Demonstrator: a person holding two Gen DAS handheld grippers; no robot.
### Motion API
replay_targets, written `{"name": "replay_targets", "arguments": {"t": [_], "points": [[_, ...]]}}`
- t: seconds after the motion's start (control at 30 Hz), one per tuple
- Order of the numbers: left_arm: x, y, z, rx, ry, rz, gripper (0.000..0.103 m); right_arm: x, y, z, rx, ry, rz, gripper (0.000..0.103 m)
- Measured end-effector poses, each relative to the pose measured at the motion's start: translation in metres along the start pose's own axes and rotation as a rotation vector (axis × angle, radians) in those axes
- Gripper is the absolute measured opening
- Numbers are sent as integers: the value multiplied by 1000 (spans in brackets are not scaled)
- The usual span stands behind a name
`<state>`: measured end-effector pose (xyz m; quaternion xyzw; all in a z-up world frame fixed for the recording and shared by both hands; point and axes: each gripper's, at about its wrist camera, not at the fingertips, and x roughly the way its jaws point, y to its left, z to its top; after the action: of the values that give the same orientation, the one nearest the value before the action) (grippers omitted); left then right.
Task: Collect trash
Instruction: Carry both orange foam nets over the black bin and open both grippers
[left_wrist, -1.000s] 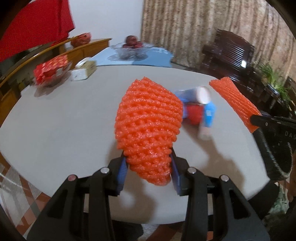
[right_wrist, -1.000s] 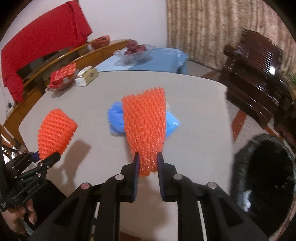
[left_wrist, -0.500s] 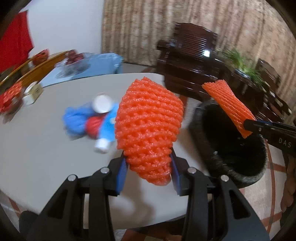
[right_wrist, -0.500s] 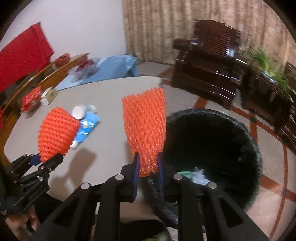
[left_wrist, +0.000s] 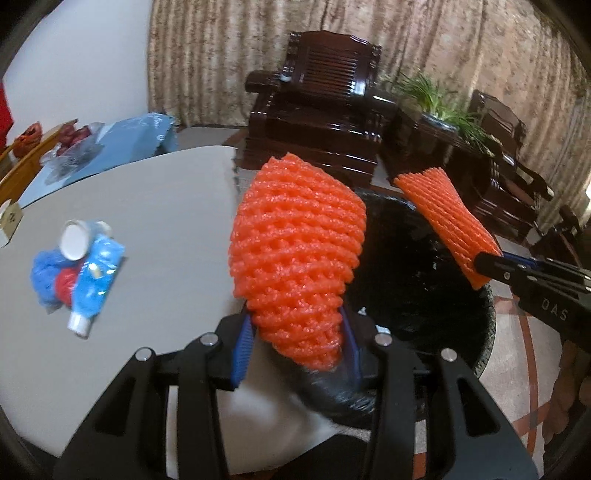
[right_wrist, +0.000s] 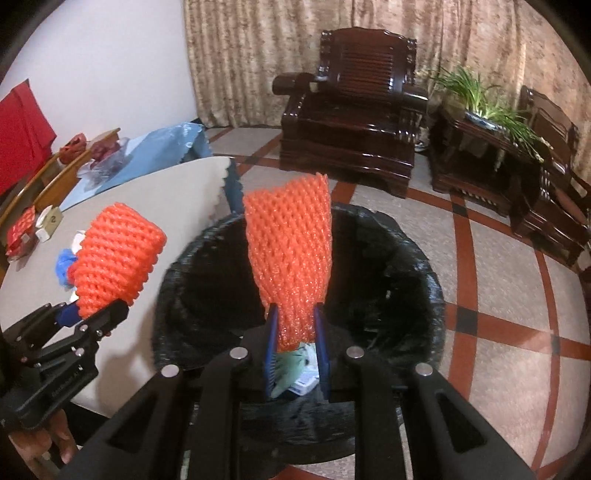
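Trash in both grippers now hangs over the black bin (right_wrist: 406, 266), where half a second ago the table (left_wrist: 155, 221) filled most of each view. Centre frame, the right gripper (right_wrist: 294, 332) pinches a flat orange foam net (right_wrist: 290, 251) directly above the bin's mouth; the left gripper (left_wrist: 297, 343) clamps a rounder foam net (left_wrist: 299, 251) at the bin's rim. Release looks imminent. Blue wrappers (left_wrist: 79, 266) remain at left on the table.
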<state>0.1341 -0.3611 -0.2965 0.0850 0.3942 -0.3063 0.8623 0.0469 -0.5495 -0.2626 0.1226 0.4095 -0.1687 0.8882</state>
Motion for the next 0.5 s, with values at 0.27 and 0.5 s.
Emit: {"name": "replay_targets", "arguments": {"t": [0.27, 0.5], "points": [[44, -24, -7, 45, 68, -19, 65, 22, -31, -12, 40, 42, -38, 34], [46, -9, -18, 55, 76, -4, 79, 31, -28, -21, 37, 66, -48, 44]]}}
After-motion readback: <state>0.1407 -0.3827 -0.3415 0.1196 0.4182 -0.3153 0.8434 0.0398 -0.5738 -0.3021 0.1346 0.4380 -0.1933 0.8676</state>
